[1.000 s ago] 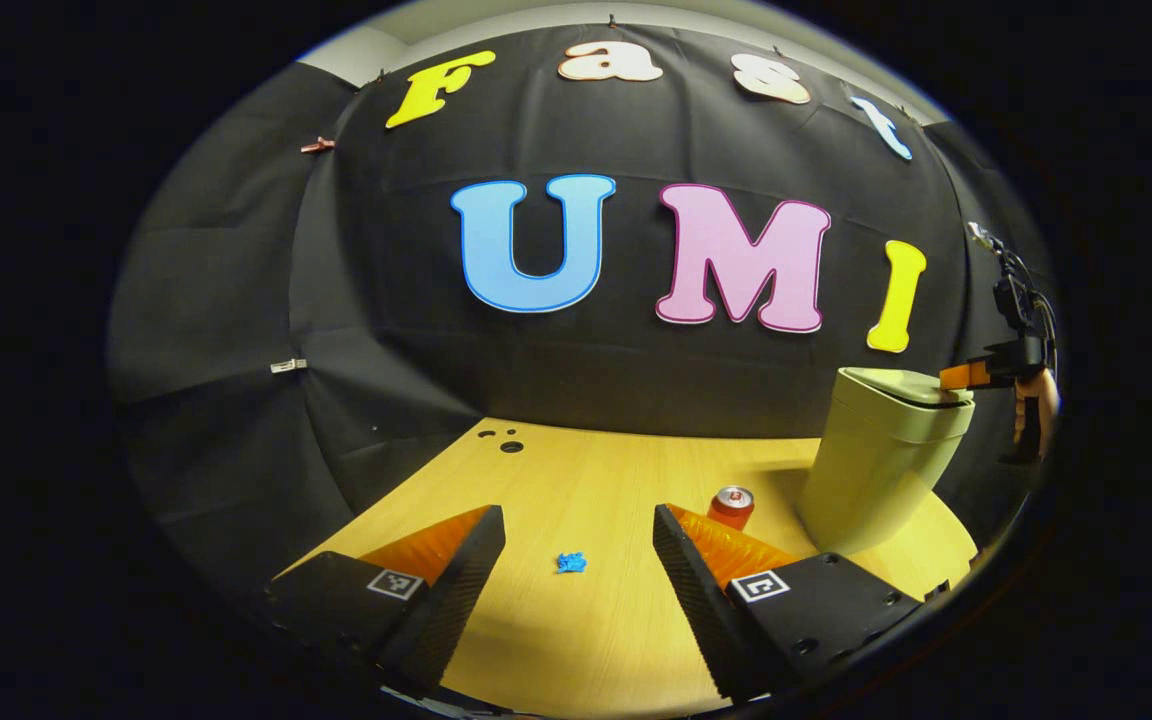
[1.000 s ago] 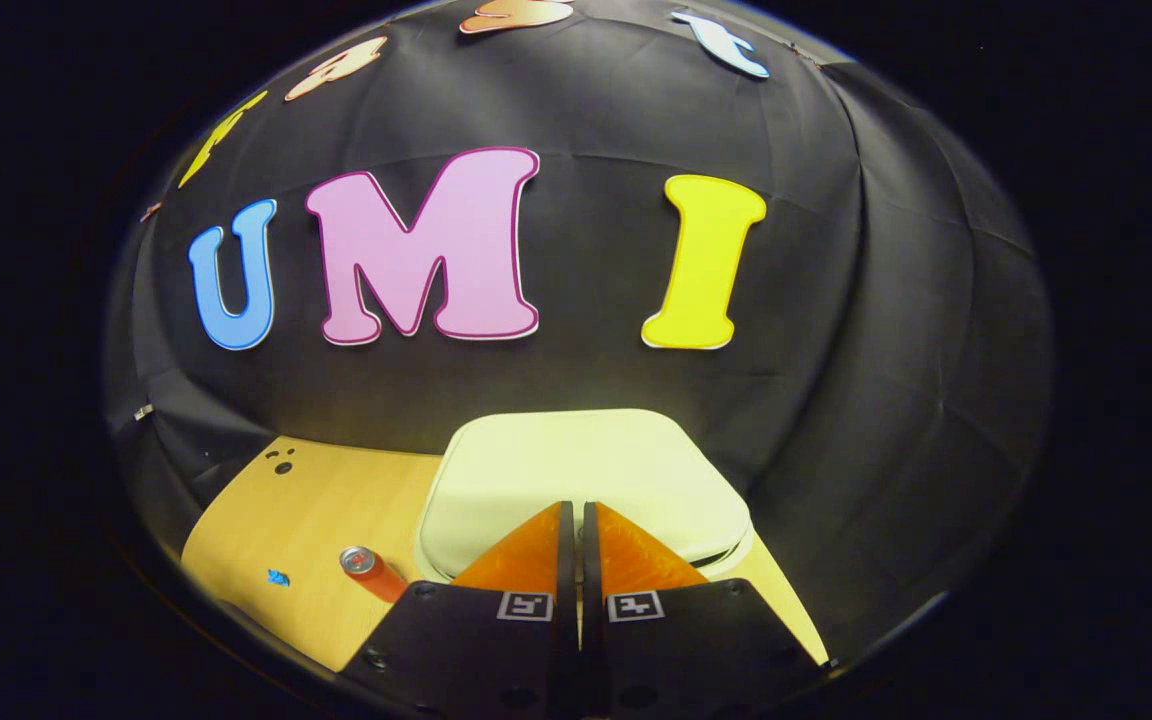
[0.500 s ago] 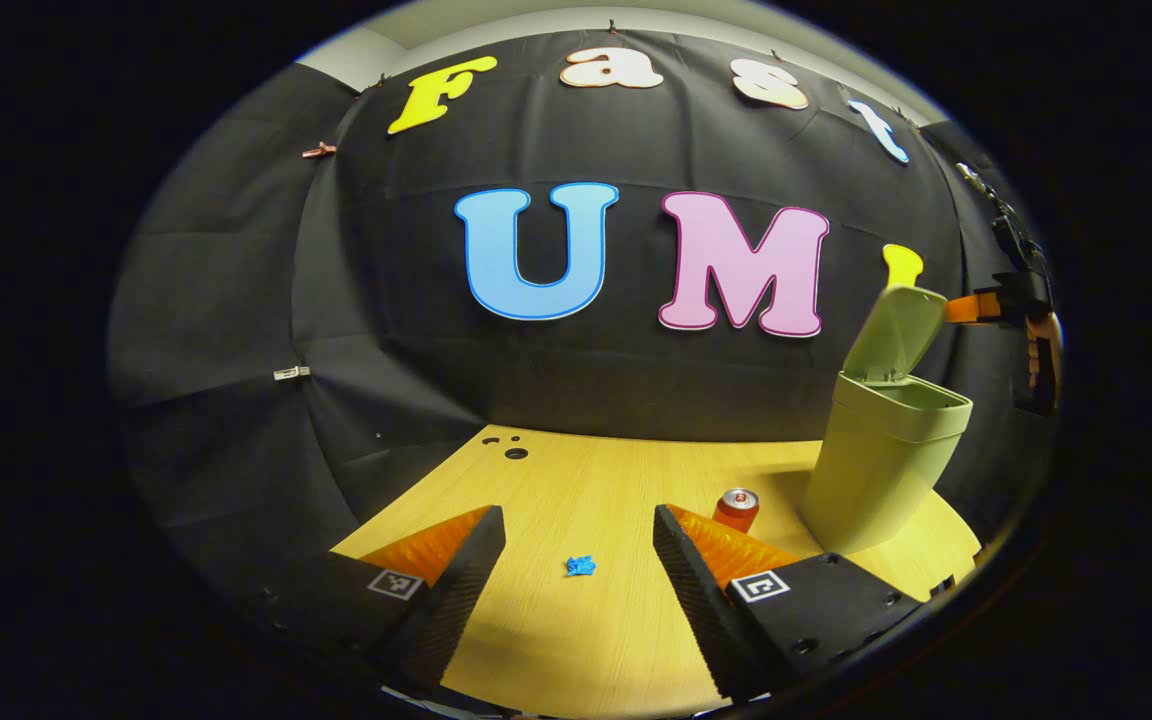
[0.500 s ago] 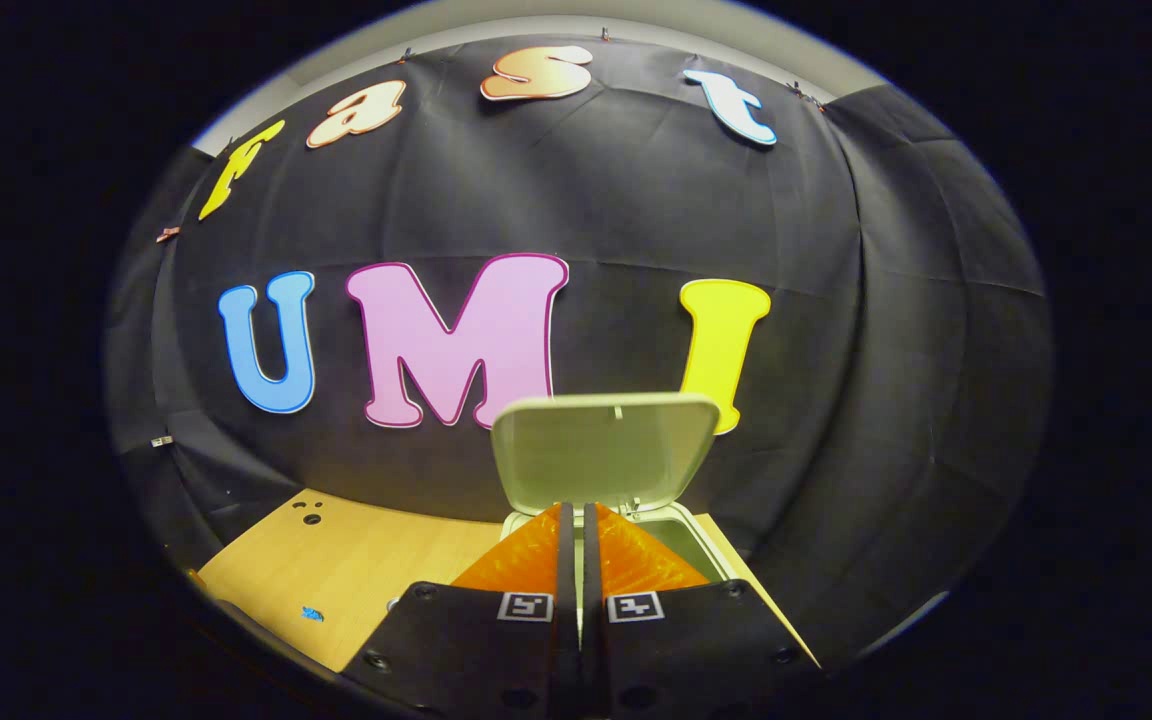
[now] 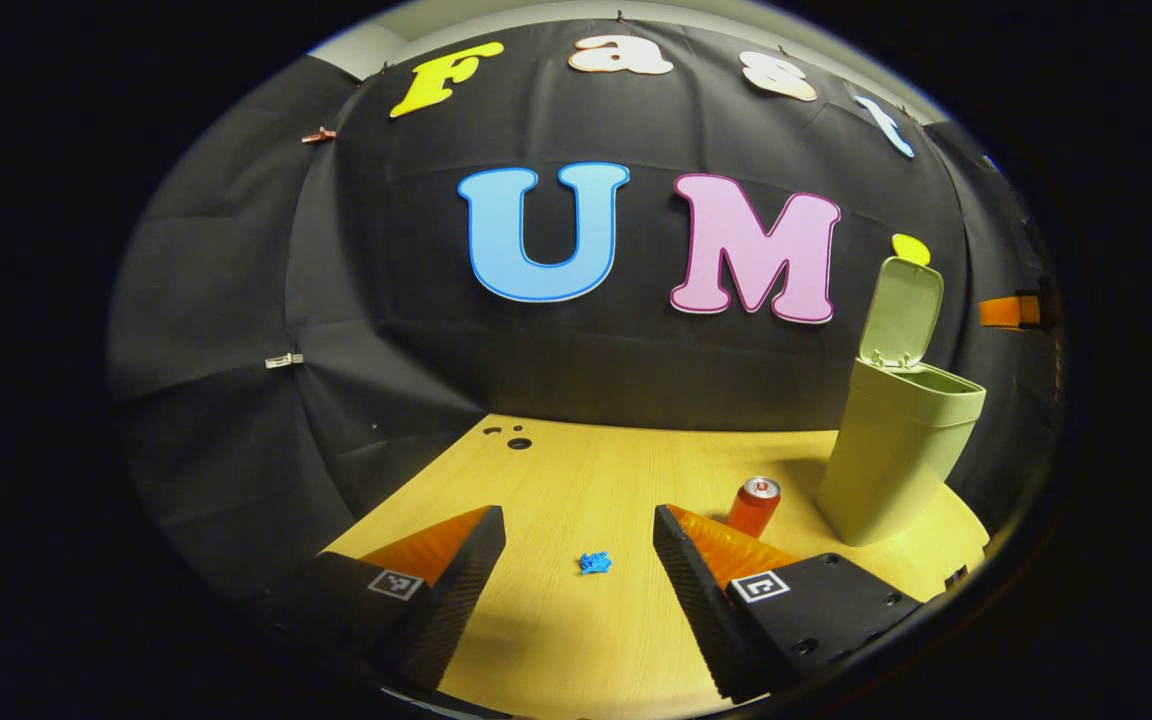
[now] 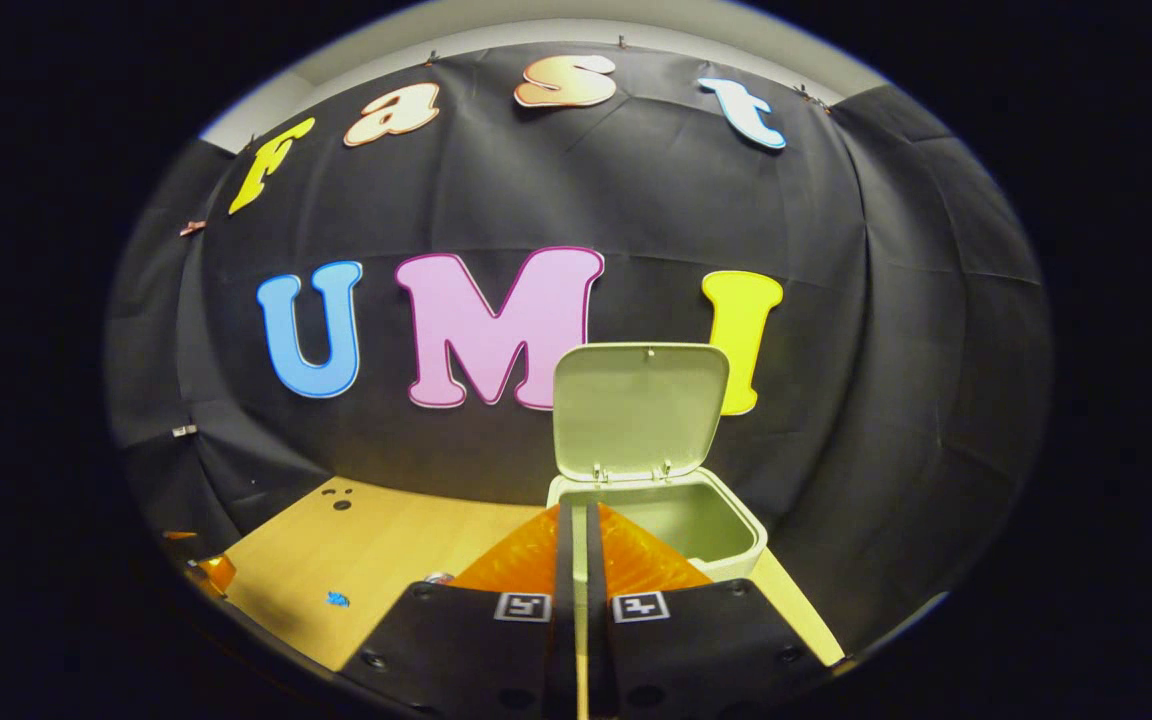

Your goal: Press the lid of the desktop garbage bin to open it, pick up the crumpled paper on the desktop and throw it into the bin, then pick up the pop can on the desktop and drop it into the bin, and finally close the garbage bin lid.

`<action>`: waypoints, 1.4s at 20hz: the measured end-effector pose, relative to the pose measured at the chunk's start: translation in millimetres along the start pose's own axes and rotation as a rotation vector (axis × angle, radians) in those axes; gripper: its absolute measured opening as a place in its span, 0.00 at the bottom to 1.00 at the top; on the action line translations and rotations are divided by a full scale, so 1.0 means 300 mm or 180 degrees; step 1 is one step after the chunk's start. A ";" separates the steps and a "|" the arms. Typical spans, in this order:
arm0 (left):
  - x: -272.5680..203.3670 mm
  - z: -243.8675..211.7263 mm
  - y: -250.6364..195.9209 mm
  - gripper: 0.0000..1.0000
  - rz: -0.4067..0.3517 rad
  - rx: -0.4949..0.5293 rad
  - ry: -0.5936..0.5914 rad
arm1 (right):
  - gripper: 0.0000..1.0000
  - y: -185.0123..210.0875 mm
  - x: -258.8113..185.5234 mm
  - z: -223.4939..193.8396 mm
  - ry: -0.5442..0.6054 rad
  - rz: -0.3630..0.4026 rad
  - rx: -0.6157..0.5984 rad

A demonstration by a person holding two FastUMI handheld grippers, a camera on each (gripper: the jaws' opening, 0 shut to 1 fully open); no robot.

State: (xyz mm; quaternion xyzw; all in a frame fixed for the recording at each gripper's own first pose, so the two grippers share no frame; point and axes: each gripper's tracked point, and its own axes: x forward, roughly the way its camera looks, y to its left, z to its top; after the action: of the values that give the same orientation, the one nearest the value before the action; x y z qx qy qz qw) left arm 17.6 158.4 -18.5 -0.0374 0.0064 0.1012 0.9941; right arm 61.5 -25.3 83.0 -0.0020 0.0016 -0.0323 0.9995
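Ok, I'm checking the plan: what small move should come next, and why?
Probably lower the left gripper onto the paper: the lid stands open over the bin, the paper lies on the desk between its open fingers, and the can comes later.

The left gripper view looks across the bench with the bin far to its right; the right gripper view faces that bin closely from above its rim.
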 end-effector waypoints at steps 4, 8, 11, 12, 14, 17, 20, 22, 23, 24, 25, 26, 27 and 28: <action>0.083 -0.067 -0.018 0.96 -0.0142 -0.0048 0.0191 | 0.35 0.000 -0.033 -0.062 0.0111 0.0005 0.0091; 0.190 -0.136 -0.033 0.96 -0.0196 -0.0096 0.0378 | 0.81 -0.022 -0.048 -0.115 0.0230 -0.0022 0.0169; 0.277 -0.199 -0.038 0.96 -0.0208 -0.0075 0.0514 | 1.00 -0.058 -0.051 -0.142 0.0300 -0.0115 0.0194; 0.309 -0.226 -0.035 0.96 -0.0202 -0.0058 0.0568 | 0.99 -0.067 -0.054 -0.148 0.0312 -0.0136 0.0198; 0.370 -0.269 -0.039 0.96 -0.0219 -0.0015 0.0676 | 0.99 -0.085 -0.047 -0.166 0.0358 -0.0161 0.0169; 0.447 -0.344 -0.040 0.96 -0.0210 0.0115 0.0852 | 0.99 -0.109 -0.027 -0.193 0.0432 -0.0200 0.0080; 0.530 -0.415 -0.060 0.96 -0.0227 0.0125 0.1046 | 0.99 -0.104 0.002 -0.211 0.0486 -0.0182 0.0066; 0.582 -0.471 -0.060 0.96 -0.0194 0.0171 0.1178 | 0.99 -0.094 0.032 -0.228 0.0538 -0.0140 0.0029; 0.611 -0.494 -0.062 0.96 -0.0175 0.0196 0.1247 | 0.99 -0.088 0.046 -0.238 0.0563 -0.0121 0.0008; 0.628 -0.519 -0.068 0.96 -0.0177 0.0197 0.1309 | 0.99 -0.081 0.060 -0.242 0.0584 -0.0099 0.0000; 0.643 -0.537 -0.076 0.96 -0.0201 0.0184 0.1359 | 0.99 -0.072 0.071 -0.243 0.0594 -0.0078 0.0000; 0.653 -0.559 -0.077 0.96 -0.0215 0.0178 0.1418 | 1.00 -0.065 0.081 -0.242 0.0598 -0.0061 0.0002; 0.670 -0.576 -0.075 0.96 -0.0202 0.0185 0.1467 | 1.00 -0.058 0.088 -0.248 0.0603 -0.0050 -0.0004; 0.683 -0.588 -0.075 0.96 -0.0192 0.0176 0.1505 | 1.00 -0.054 0.093 -0.251 0.0610 -0.0042 -0.0019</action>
State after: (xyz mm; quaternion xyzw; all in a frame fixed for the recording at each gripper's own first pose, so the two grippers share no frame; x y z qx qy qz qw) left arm 221.9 164.2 -196.9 -0.0329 0.2407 0.0598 0.9682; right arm 88.1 -43.4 7.7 -0.0018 0.0974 -0.0389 0.9945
